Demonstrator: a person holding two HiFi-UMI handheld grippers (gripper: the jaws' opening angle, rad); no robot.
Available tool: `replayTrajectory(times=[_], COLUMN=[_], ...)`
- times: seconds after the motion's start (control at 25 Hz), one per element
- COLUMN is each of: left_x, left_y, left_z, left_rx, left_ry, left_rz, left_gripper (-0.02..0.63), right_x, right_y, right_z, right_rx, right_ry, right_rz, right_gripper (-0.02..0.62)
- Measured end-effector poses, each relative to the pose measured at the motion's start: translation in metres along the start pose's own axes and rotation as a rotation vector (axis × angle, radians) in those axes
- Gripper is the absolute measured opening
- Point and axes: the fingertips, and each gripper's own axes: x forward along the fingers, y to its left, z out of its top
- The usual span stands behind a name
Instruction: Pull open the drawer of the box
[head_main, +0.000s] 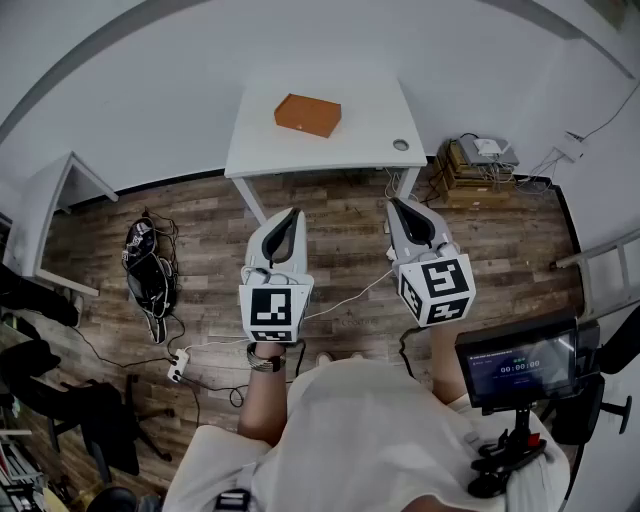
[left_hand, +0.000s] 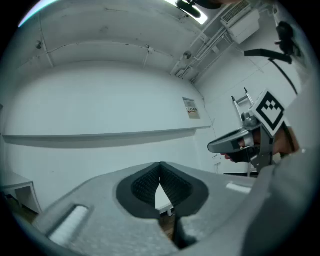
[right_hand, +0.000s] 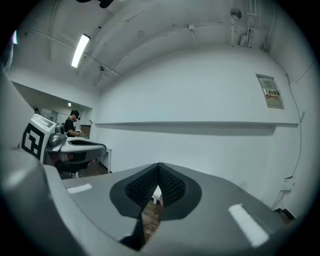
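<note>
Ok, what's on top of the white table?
An orange box lies on the white table, toward its far edge; a round cable port sits at the near right corner. The box's inside is hidden.

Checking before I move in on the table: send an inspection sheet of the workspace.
Surface: white table, grommet hole near its right corner.
Job's things: orange box on the table, untouched; drawer not discernible.
Clutter: black tangled heap on the wood floor; stacked cartons by the wall.
Grippers: left gripper and right gripper shut, empty, short of the table.
Cables: white cable and power strip on the floor.
Surroundings: white walls; second desk at left; monitor at right.
</note>
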Motion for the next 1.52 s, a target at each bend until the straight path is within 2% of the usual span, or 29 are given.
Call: replayTrajectory(times=[0.28,0.92,1.52], left_x=[-0.008,-0.024,-0.006], left_y=[0.01,0.044,0.058], left_z=[-0.002,-0.024,-0.036], left_rx=[0.005,0.0,-0.007], left_ry=[0.006,0.026,0.041], left_rz=[-0.004,-0.06,-0.066], left_gripper=[0.006,0.006,0.006], right_x=[0.001,0.017,0.041], right_y=[0.013,0.059,0.059], right_z=[0.01,0.008,0.007], right_rx=[0.025,0.023,0.041], right_ry=[-0.055,-0.031,-0.027], right_rz=[0.002,-0.034,-0.031], right_gripper=[0.002,0.002,0.002])
